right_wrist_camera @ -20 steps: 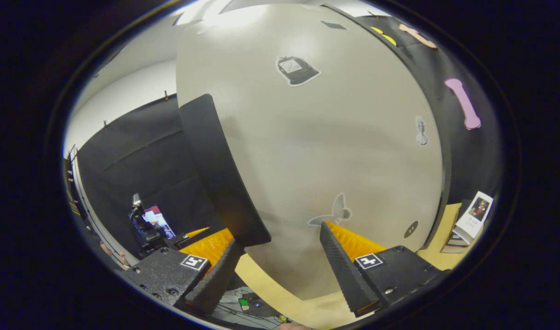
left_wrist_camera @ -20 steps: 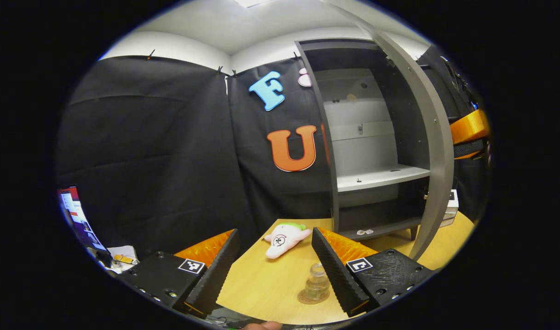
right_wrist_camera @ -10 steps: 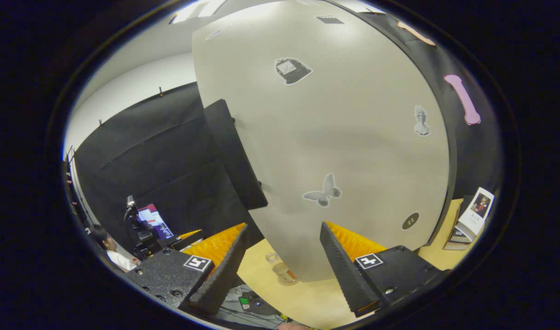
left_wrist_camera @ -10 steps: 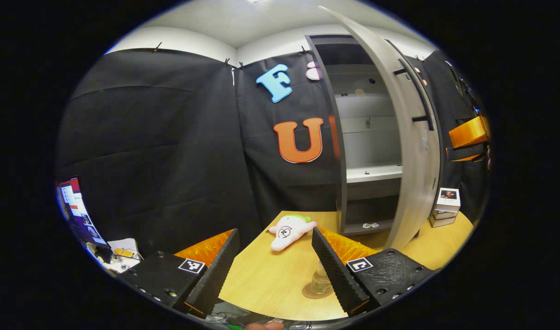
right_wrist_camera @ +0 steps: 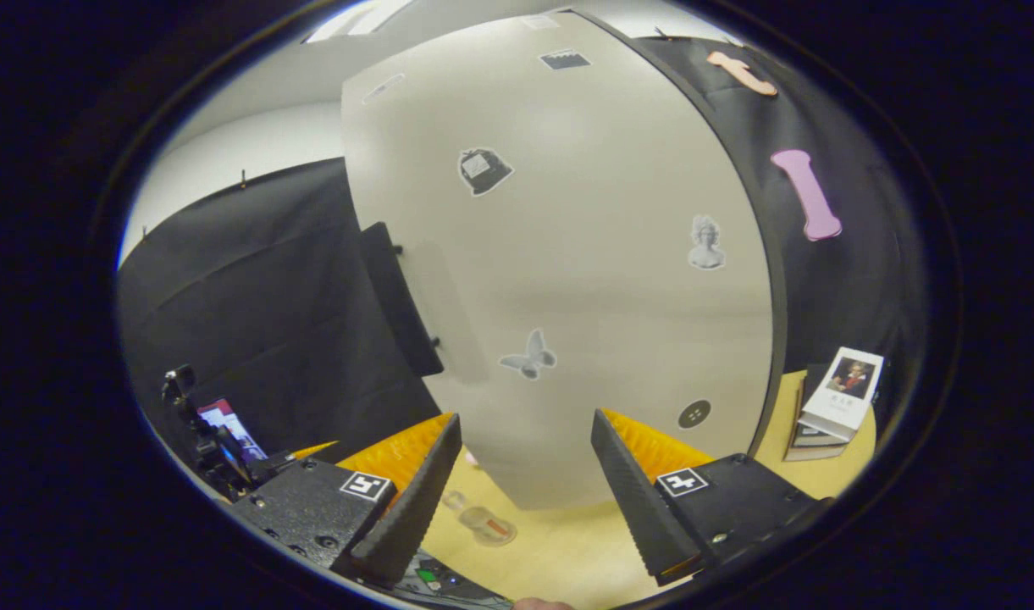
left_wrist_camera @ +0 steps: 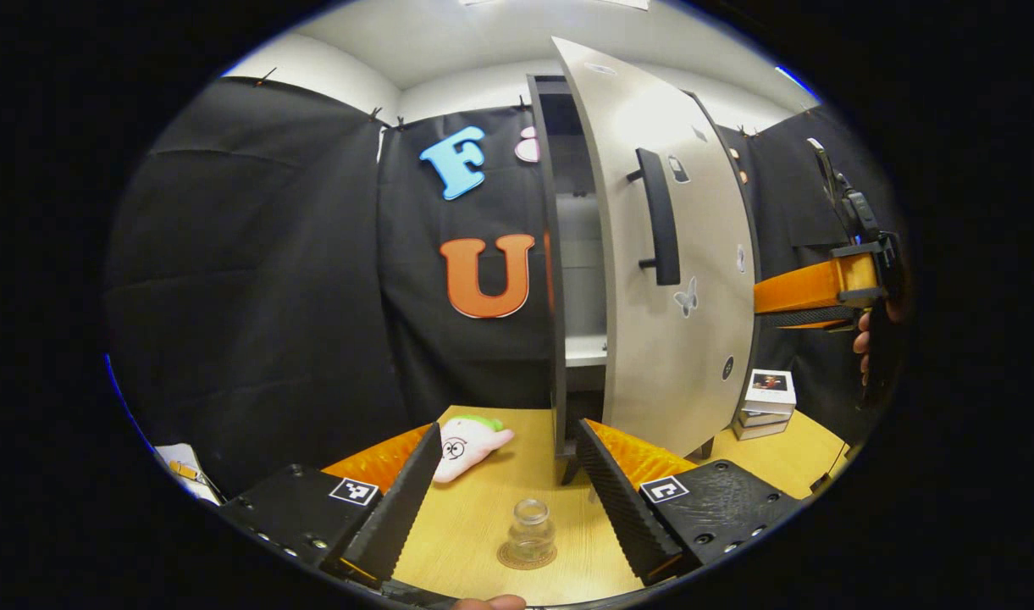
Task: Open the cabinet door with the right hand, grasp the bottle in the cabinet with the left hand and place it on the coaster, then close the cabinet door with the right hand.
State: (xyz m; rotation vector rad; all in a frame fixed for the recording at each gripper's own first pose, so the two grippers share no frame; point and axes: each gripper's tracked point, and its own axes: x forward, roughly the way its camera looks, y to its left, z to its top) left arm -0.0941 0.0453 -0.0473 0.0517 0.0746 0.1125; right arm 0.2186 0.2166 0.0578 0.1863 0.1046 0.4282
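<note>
Ahead of the spread, empty left gripper [left_wrist_camera: 506, 500], a small clear glass bottle [left_wrist_camera: 530, 529] stands on its round cork coaster [left_wrist_camera: 526, 557], w/ the spread, empty right gripper [right_wrist_camera: 522, 479] facing the pale grey cabinet door [right_wrist_camera: 584, 280], apparently to push it closed.
</note>
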